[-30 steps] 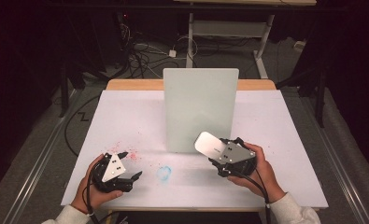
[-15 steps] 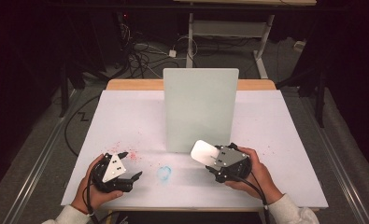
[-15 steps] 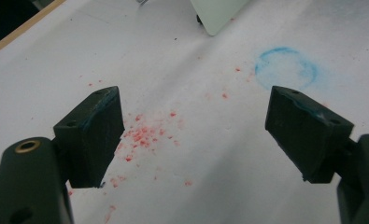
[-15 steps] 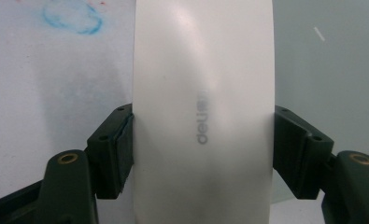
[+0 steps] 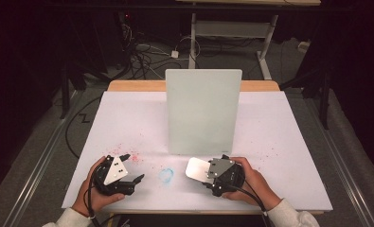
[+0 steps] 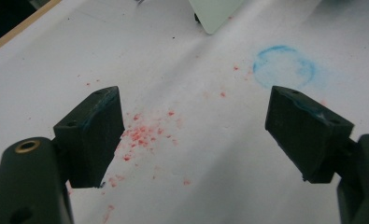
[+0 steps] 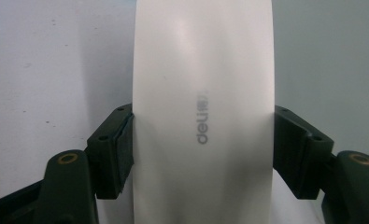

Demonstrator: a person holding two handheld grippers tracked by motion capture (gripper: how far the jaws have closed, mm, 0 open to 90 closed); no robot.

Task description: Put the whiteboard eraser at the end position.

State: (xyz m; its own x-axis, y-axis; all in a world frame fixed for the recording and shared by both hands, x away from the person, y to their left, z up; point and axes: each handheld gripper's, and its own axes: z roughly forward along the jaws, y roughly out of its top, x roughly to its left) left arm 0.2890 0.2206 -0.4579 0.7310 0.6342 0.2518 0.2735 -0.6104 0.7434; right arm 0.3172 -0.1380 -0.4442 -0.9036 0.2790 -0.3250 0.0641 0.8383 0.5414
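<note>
White plastic eraser (image 5: 197,169), clamped in the right gripper (image 5: 208,171), has slid from the lower right toward lower centre, leaving the upright board (image 5: 202,111) and nearing the blue ring mark (image 5: 166,175), likely the next thing to rub out. Left gripper (image 5: 133,179) hangs spread wide, empty, at lower left. No containers present.

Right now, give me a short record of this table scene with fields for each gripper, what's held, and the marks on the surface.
left gripper: open, holds nothing, low over the table
right gripper: shut on the white eraser, jaws on its two long sides
eraser marking: grey "deli" logo on top
blue ring mark: on the white sheet between the two grippers
red specks: scattered by the left gripper
upright board: stands behind, mid-table
</note>
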